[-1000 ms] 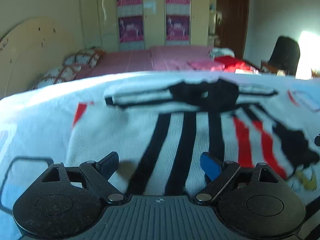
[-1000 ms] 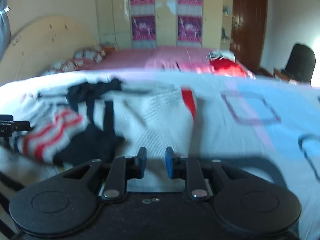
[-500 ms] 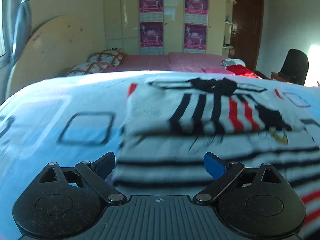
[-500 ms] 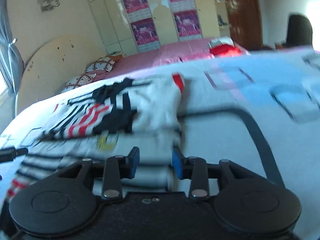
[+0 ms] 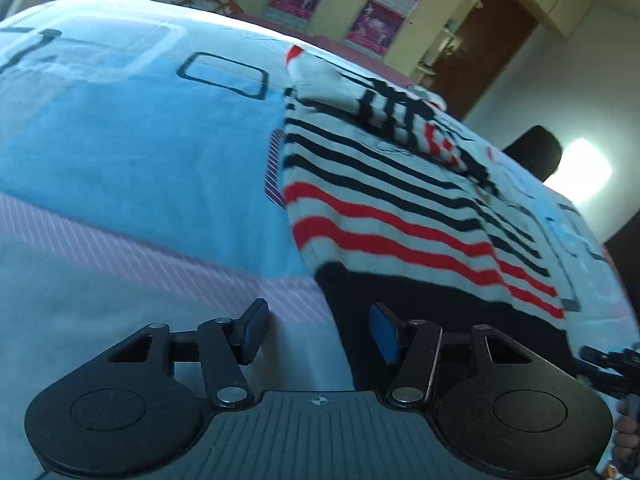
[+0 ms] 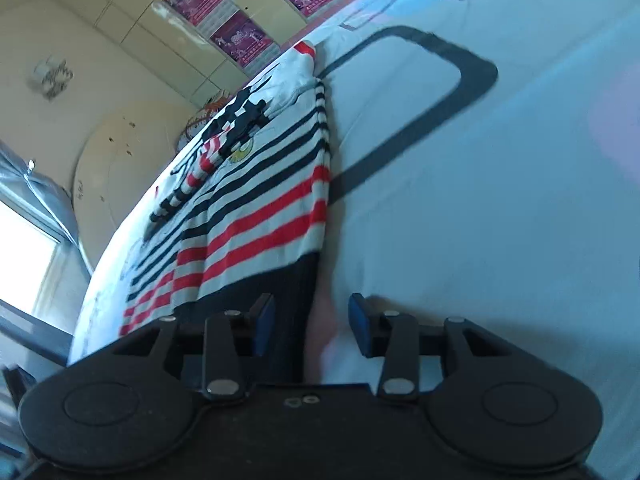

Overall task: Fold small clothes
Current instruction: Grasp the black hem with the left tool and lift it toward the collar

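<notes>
A white knit sweater (image 5: pixel 400 216) with black and red stripes lies flat on the bed sheet (image 5: pixel 140 160), its sleeves folded over the chest. In the left wrist view my left gripper (image 5: pixel 320 332) is at the left corner of the black hem (image 5: pixel 420 312). Its jaws are closing with the hem edge between them, and the pads are not pressing. In the right wrist view my right gripper (image 6: pixel 312 328) stands open over the sweater's (image 6: pixel 256 216) right hem corner (image 6: pixel 296 280), whose edge runs between the fingers.
The pale blue sheet (image 6: pixel 500 200) has dark rounded rectangles printed on it. Behind stand a wardrobe with purple posters (image 5: pixel 372 20), a brown door (image 5: pixel 480 48), a black chair (image 5: pixel 532 152) and a rounded headboard (image 6: pixel 120 152). The other gripper (image 5: pixel 608 364) shows at the right edge.
Both grippers have pulled back from the sweater's upper part to its black hem, and both views have rolled. The left jaws have narrowed and the right jaws have widened.
</notes>
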{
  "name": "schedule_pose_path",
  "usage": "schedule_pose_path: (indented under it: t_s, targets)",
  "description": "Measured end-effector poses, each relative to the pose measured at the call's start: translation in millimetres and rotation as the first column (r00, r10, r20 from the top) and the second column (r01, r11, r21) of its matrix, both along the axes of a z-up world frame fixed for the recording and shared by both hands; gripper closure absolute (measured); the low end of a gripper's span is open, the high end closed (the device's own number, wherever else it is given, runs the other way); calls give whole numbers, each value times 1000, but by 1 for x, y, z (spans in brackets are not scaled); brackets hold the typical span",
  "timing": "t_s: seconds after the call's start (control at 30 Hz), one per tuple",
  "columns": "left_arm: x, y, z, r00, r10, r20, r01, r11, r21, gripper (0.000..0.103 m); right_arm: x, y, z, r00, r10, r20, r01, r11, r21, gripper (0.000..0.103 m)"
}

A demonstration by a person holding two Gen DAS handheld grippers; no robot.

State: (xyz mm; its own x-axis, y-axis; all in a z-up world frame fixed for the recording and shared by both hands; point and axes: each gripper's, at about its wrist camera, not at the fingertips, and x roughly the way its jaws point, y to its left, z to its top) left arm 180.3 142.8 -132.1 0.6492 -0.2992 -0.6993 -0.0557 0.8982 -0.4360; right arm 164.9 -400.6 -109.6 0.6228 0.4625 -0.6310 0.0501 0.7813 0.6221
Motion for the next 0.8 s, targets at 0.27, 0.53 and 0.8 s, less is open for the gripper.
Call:
schedule_pose_path:
  t_s: [0.27,0.53,0.8]
  targets:
    - [8,-1,-20,997,-70,-16,64,964,-259,58,-14,6,-14,1000,-28,-8,29,993,116,62]
    - [29,4,-39,998,-40,-41,22,931,-363,82,19,6,-28,1000,6,-10,-4,982,191,78]
    - [25,-17,-21,998,-53,18,56,980,-189,98,31,37,-7,996,84,29,-85,996,20,97]
